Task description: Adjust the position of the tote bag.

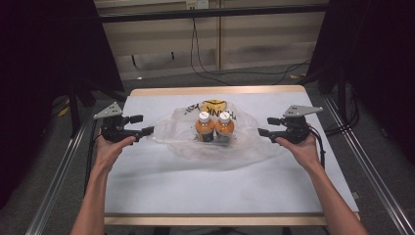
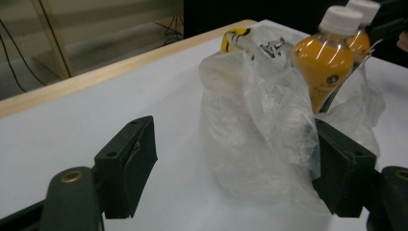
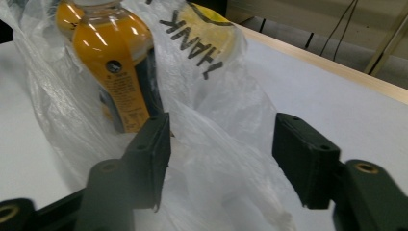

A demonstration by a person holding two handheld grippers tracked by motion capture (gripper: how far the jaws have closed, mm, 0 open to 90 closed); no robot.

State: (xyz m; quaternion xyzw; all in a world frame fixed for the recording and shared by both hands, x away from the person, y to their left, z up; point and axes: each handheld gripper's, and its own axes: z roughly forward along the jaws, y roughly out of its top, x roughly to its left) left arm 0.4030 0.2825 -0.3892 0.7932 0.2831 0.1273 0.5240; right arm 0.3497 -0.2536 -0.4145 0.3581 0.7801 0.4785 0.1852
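Black plastic jaws of the left tool (image 2: 231,168) are standing apart, one of them brushing the bag film but nothing pinched between them. The right tool (image 3: 221,159) is also gaping, with loose film lying in the gap and the pads not pressing on it.

In the high view the left tool (image 1: 147,131) is sitting at the bag's left edge and the right tool (image 1: 263,131) at its right edge, each carried by a bare hand.

The thin, crinkled clear plastic bag with black lettering and a yellow print (image 1: 215,139) is lying open in the middle of the white-topped counter (image 1: 161,191). Two orange-filled bottles with white caps (image 1: 214,126) are standing upright inside it, touching side by side.

Handling judgement: the film is looking soft, floppy and slippery, likely to tear if yanked; the full bottles are looking fairly heavy and could tip or roll. Best hold seems to be the bunched rim or handle film on each side, both sides lifted evenly so the bottles are staying centred. Grabbing single-layer film low down is risking slip.
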